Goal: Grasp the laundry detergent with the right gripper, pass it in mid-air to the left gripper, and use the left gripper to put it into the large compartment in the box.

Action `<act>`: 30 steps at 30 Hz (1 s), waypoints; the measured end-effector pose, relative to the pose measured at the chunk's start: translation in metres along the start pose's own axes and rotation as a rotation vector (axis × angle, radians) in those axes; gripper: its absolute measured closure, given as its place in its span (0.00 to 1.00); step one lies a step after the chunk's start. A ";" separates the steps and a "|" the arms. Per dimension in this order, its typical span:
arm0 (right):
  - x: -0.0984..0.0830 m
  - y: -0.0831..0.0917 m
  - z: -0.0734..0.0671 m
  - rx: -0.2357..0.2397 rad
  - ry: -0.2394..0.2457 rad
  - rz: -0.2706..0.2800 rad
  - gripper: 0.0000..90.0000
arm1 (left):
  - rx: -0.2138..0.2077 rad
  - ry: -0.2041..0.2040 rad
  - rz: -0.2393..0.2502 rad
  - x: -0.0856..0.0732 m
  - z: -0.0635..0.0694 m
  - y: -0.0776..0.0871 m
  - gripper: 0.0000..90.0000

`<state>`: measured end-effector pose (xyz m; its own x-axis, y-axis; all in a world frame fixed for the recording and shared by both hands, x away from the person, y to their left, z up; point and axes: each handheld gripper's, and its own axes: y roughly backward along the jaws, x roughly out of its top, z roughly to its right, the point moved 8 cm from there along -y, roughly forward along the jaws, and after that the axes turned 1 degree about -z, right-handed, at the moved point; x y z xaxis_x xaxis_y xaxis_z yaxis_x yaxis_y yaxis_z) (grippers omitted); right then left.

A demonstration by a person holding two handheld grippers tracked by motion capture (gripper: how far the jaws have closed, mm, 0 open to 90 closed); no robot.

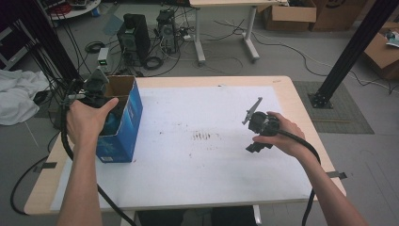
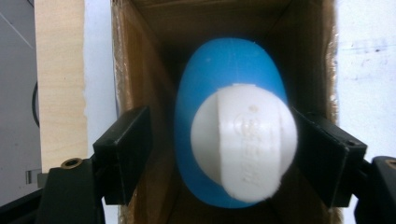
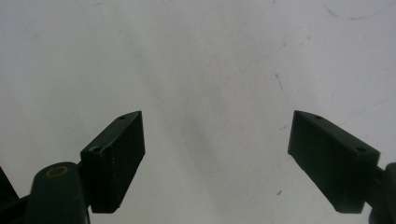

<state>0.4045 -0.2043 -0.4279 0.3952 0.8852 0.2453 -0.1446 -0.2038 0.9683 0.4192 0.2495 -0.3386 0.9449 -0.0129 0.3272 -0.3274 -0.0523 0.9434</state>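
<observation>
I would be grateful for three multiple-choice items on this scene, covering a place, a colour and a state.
1. Where is the blue bottle?
A. inside the cardboard box
B. on the white sheet
C. on the floor

2. What colour is the bottle's cap?
A. red
B. white
C. black

3. How do the right gripper jaws stand?
A. shut on a cup
B. shut on nothing
C. apart with nothing between

Key: 1 A, brown box walls surround the bottle; 2 B, the cap looks white against the blue body; 3 C, bare white sheet shows between the jaws.
</observation>
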 end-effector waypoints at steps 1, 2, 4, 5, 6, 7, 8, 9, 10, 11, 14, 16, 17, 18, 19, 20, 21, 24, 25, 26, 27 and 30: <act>0.000 0.000 0.000 0.001 0.001 0.002 0.21 | -0.001 -0.001 -0.001 0.000 0.000 0.002 0.25; 0.000 0.000 0.000 0.000 0.003 0.002 0.21 | 0.000 0.002 0.003 0.001 0.000 0.003 0.24; 0.000 0.000 0.000 0.001 -0.001 0.000 0.21 | 0.003 0.001 0.007 0.002 0.001 0.006 0.22; 0.000 0.001 0.000 0.000 0.002 0.001 0.21 | 0.005 -0.002 0.008 0.003 0.001 0.008 0.22; 0.001 0.001 0.001 -0.004 0.014 0.008 0.21 | 0.003 -0.003 0.007 0.003 0.001 0.010 0.21; 0.001 0.001 0.000 -0.001 0.006 0.004 0.21 | 0.003 -0.003 0.009 0.004 0.001 0.011 0.20; 0.001 0.001 0.000 0.000 0.007 0.002 0.21 | 0.004 -0.008 0.008 0.005 0.002 0.013 0.20; 0.001 0.001 0.000 0.000 0.004 0.002 0.21 | 0.004 -0.012 0.010 0.005 0.002 0.015 0.20; 0.001 0.001 0.000 0.000 0.007 0.003 0.21 | 0.006 -0.012 0.010 0.006 0.003 0.016 0.20; 0.001 0.001 0.001 -0.001 0.011 0.006 0.21 | 0.010 -0.016 0.003 0.006 0.003 0.018 0.19; 0.000 0.001 0.000 0.002 0.009 0.001 0.21 | 0.023 -0.020 -0.012 0.007 0.003 0.022 0.20; 0.001 0.000 0.000 0.002 0.011 0.002 0.21 | 0.015 -0.022 -0.008 0.009 0.003 0.026 0.20; 0.000 0.000 0.000 0.003 0.010 0.001 0.21 | 0.016 -0.025 -0.007 0.009 0.004 0.029 0.20; 0.001 0.000 0.000 0.003 0.008 0.001 0.21 | 0.011 -0.030 -0.007 0.010 0.004 0.031 0.20; 0.001 0.000 0.000 0.003 0.010 0.001 0.21 | 0.009 -0.030 -0.005 0.011 0.004 0.033 0.20; 0.000 0.000 0.000 0.003 0.010 -0.004 0.21 | 0.003 -0.036 -0.005 0.012 0.005 0.037 0.20; 0.000 0.000 -0.001 0.004 0.010 -0.005 0.21 | -0.003 -0.036 -0.004 0.013 0.005 0.038 0.19; 0.001 0.000 0.000 0.003 0.013 -0.001 0.21 | -0.005 -0.047 0.005 0.015 0.007 0.047 0.19; 0.001 0.000 -0.001 0.002 0.013 -0.001 0.21 | -0.005 -0.050 0.009 0.016 0.007 0.050 0.19; 0.001 -0.001 -0.001 0.005 0.014 -0.001 0.21 | -0.004 -0.056 0.010 0.017 0.008 0.053 0.19; 0.001 -0.001 -0.001 0.004 0.013 -0.003 0.21 | -0.002 -0.059 0.014 0.018 0.008 0.056 0.20; 0.001 -0.001 -0.001 0.005 0.012 -0.004 0.21 | -0.006 -0.076 0.028 0.023 0.012 0.069 0.19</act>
<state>0.4038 -0.2033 -0.4283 0.3851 0.8910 0.2404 -0.1385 -0.2018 0.9696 0.4183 0.2339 -0.2671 0.9329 -0.0898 0.3487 -0.3535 -0.0449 0.9344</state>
